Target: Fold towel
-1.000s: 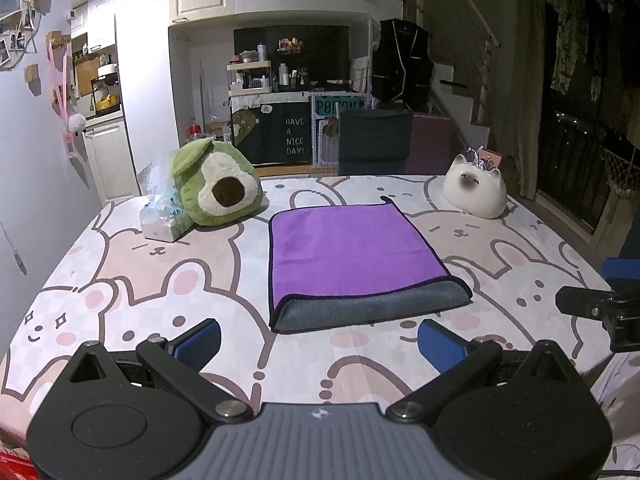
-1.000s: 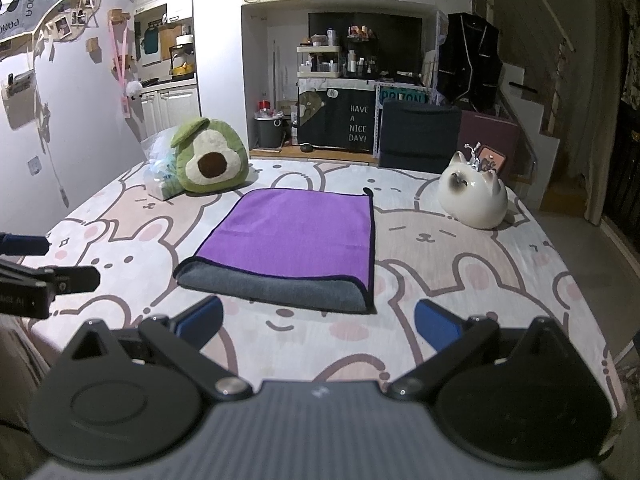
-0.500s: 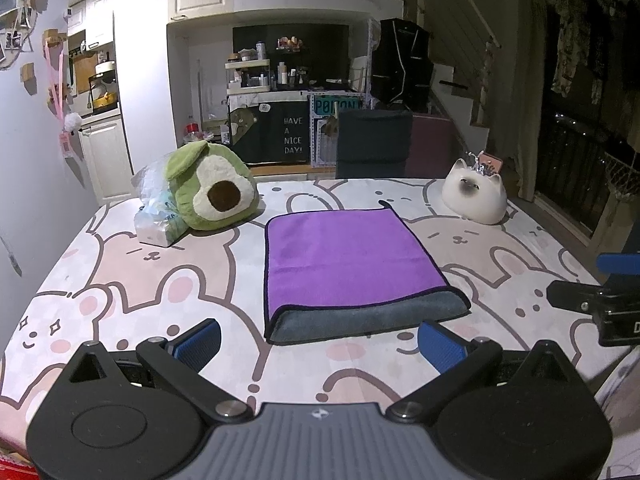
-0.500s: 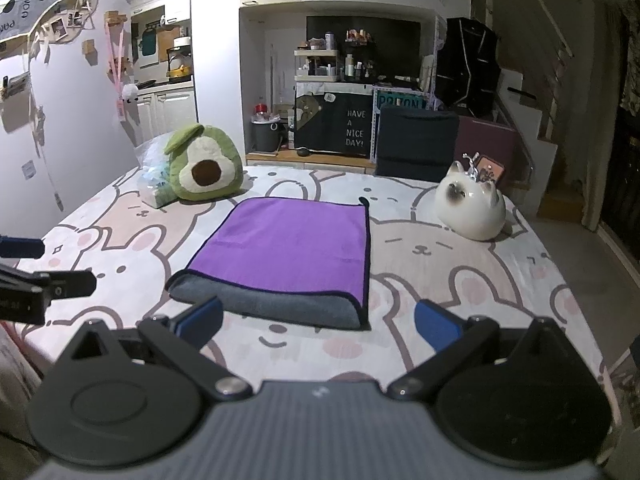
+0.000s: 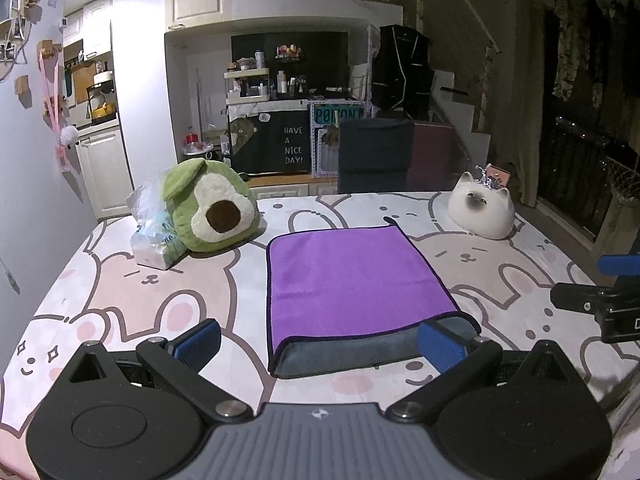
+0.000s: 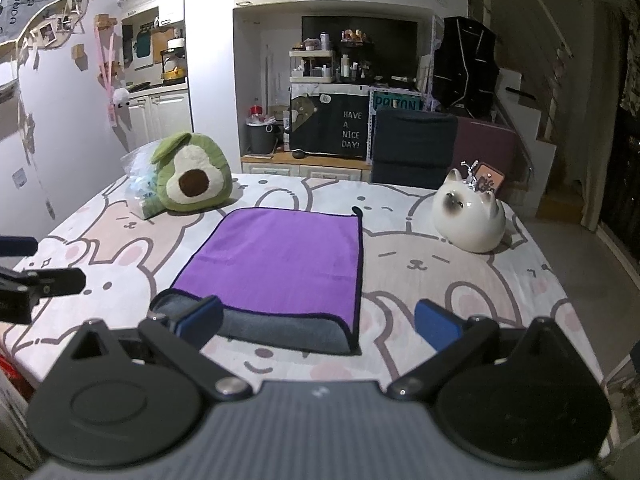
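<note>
Towel (image 5: 352,280) lies mid-table (image 5: 120,292), already folded once, grey underside showing along near edge. Our left gripper (image 5: 318,344) and right gripper (image 6: 318,322) hang spread, empty, just short of it. We judge further folds remain.

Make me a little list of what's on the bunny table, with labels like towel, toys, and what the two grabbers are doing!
towel: purple towel, folded flat, grey side showing along its near edge
table: bunny-print tablecloth
toys: avocado plush at far left, white cat figure at far right
beside the plush: plastic-wrapped pack, touching it
left gripper: open, near the towel's near edge, holding nothing
right gripper: open, also at the near edge, holding nothing
fold: towel lies already doubled over
</note>
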`<state>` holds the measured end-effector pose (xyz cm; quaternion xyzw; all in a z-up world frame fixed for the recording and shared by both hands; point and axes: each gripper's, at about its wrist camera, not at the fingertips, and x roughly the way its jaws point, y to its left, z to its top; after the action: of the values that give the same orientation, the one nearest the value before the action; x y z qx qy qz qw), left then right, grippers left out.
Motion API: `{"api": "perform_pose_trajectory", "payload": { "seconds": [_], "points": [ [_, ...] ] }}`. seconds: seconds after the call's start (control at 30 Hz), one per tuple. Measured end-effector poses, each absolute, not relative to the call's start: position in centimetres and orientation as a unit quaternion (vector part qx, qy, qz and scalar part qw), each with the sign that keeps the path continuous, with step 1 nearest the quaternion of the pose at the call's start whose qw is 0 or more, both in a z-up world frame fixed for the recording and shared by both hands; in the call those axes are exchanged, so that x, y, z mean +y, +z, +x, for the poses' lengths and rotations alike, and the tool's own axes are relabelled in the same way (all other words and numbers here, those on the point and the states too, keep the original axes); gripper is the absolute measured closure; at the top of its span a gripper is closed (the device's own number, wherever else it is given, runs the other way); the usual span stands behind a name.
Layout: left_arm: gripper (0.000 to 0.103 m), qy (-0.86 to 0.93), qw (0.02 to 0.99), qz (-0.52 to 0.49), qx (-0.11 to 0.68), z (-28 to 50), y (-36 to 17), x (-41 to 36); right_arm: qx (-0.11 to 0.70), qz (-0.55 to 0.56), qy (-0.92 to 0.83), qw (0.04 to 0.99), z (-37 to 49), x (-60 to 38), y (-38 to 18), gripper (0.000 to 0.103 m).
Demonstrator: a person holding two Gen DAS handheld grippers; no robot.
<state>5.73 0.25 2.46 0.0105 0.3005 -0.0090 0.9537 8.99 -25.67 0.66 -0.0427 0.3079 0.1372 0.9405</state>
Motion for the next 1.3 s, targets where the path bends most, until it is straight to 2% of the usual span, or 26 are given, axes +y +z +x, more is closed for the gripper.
{"api": "perform_pose_trajectory", "payload": {
  "seconds": [0.63, 1.3],
  "points": [
    [0.0, -0.005, 0.931, 0.036, 0.363, 12.1, 0.0, 0.8, 0.361, -0.072, 0.131, 0.921, 13.1, -25.0, -0.9, 0.0],
    [0.001, -0.028, 0.907, 0.028, 0.419, 16.5, -5.7, 1.8, 0.397, -0.091, 0.149, 0.901, 17.6, -25.3, -4.5, 0.0]
  ]
}}
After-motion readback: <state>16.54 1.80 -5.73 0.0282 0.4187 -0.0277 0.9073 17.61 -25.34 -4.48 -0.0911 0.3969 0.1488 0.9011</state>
